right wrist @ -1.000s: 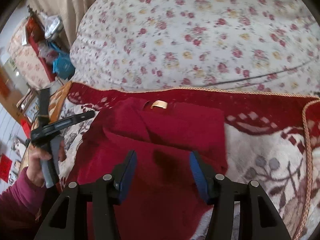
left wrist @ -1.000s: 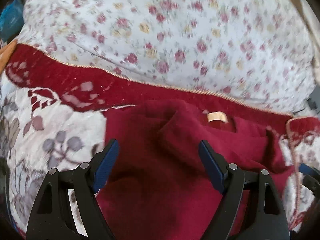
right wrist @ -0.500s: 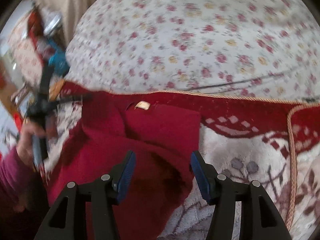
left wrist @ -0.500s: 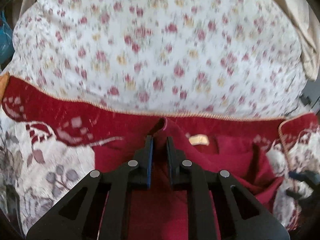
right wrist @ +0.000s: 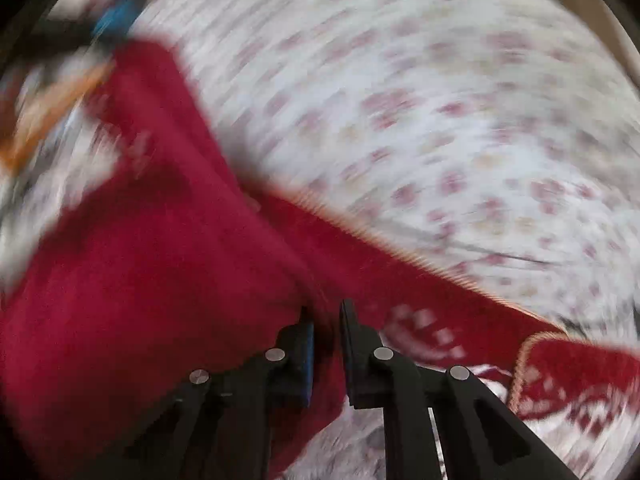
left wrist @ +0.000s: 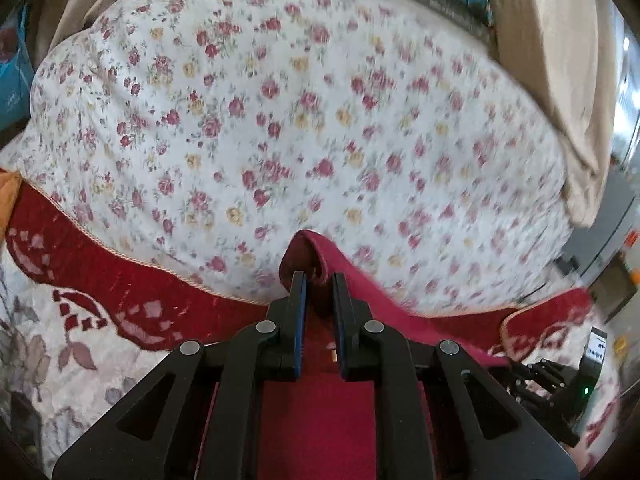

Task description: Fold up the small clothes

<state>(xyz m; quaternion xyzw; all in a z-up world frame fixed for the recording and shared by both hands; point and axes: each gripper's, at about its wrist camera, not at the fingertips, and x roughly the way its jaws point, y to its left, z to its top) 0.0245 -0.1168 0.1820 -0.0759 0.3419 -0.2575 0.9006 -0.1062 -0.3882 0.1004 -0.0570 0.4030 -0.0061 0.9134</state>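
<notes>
Left wrist view is giving the sharper picture: the left gripper (left wrist: 318, 280) is pinching a fold of the red garment (left wrist: 316, 420), its jaws pressed together on the cloth. A peak of fabric is standing just above the fingertips, and one edge is running taut down to the right toward the right gripper (left wrist: 548, 376), which is showing only as a dark shape low at the right edge. Behind the fold the flowered quilt (left wrist: 304, 128) is filling most of the frame, with the red-bordered patterned blanket (left wrist: 120, 280) lying under the garment. A beige curtain (left wrist: 560, 80) is hanging at the upper right. A small pale tag is peeking out between the jaws, too small to read.

Right wrist view is heavily smeared by motion and is showing what the other cannot: the right gripper (right wrist: 326, 320) has just been closing, and its jaws are now clamping the garment's (right wrist: 140, 280) right edge. The bulk of the cloth is spreading out to the left of the fingers, with the blanket border (right wrist: 560, 360) to their right. No lettering is legible in either view.
</notes>
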